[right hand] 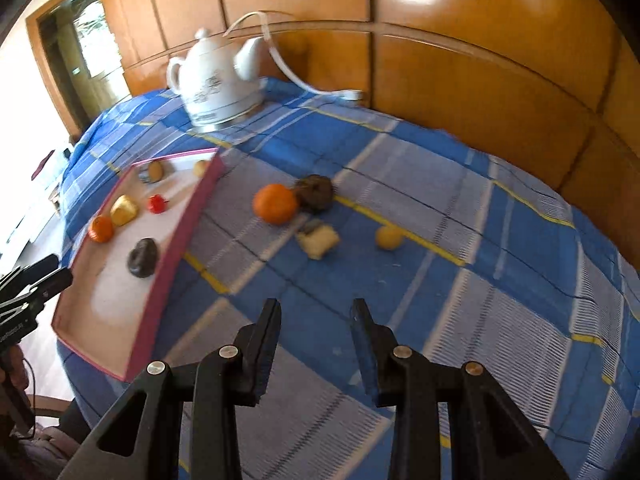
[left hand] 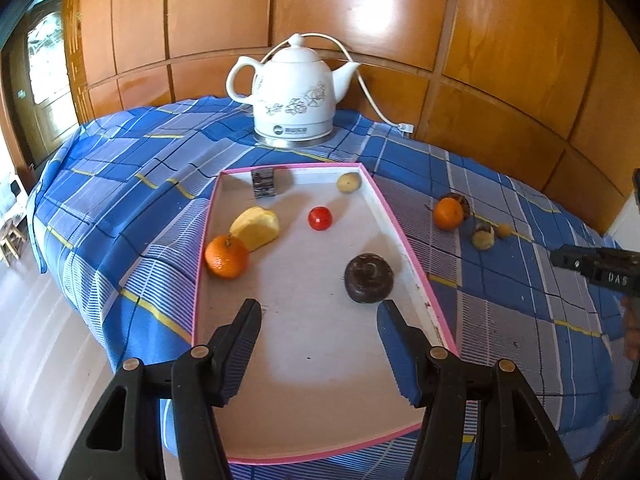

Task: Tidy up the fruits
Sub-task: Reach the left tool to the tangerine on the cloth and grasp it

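Observation:
A pink-rimmed white tray [left hand: 404, 240] holds an orange [left hand: 226, 256], a yellow fruit [left hand: 256, 227], a small red fruit [left hand: 320, 218], a dark round fruit [left hand: 369, 277] and a pale small fruit [left hand: 349, 182]. My left gripper [left hand: 319, 316] hovers over the tray's near end, open and empty. On the cloth to the right of the tray lie an orange [right hand: 275, 204], a dark fruit [right hand: 316, 192], a beige piece [right hand: 318, 240] and a small yellow fruit [right hand: 389, 237]. My right gripper [right hand: 316, 308] hangs over bare cloth short of them, jaws narrowly apart with nothing between.
A white kettle [left hand: 294, 92] with its cord [right hand: 296, 76] stands at the table's back by the wooden wall. A small dark box [left hand: 264, 183] sits in the tray's far corner. The blue checked cloth [right hand: 480, 280] falls off the table's edges at left and front.

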{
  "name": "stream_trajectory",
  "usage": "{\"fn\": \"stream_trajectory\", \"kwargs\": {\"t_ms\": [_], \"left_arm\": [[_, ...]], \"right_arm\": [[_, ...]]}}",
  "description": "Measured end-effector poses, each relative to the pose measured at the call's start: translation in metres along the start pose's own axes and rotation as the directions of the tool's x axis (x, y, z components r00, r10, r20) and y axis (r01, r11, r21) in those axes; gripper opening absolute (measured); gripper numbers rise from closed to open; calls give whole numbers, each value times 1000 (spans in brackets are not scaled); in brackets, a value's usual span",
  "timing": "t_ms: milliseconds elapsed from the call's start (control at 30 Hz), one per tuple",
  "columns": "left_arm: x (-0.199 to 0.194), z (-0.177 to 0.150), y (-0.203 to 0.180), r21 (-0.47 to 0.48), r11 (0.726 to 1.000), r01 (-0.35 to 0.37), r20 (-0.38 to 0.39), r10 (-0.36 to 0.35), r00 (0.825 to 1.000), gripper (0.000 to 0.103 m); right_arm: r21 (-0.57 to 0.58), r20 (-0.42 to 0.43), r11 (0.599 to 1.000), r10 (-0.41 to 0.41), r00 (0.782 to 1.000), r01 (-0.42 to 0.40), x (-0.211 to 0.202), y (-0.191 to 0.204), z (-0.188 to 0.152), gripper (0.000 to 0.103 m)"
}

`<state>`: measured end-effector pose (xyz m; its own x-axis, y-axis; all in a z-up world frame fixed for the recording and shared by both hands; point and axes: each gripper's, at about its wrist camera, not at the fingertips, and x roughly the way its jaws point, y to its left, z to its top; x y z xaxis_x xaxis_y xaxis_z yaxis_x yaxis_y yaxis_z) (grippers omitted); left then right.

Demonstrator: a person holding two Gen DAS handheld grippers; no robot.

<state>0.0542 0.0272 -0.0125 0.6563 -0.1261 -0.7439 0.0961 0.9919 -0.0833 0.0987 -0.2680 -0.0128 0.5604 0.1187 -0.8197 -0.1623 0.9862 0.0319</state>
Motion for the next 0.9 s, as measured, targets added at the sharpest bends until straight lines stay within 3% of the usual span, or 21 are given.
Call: {"fn": "stream_trajectory", "kwargs": {"t_ms": [267, 500, 900], "left_arm": [[1, -2, -16, 45, 999, 7, -14, -6, 1000, 61], [6, 0, -30, 81, 997, 12, -28, -10, 1000, 61], [22, 7, -57, 134, 990, 42, -61, -34, 998, 61]], "right_arm": [[69, 7, 994, -87, 996, 87, -5, -50, -8, 36], [197, -14, 975, -101, 995, 102, 4, -85, -16, 36], [226, -19, 969, -98, 995, 100, 5, -88, -13, 36]]}}
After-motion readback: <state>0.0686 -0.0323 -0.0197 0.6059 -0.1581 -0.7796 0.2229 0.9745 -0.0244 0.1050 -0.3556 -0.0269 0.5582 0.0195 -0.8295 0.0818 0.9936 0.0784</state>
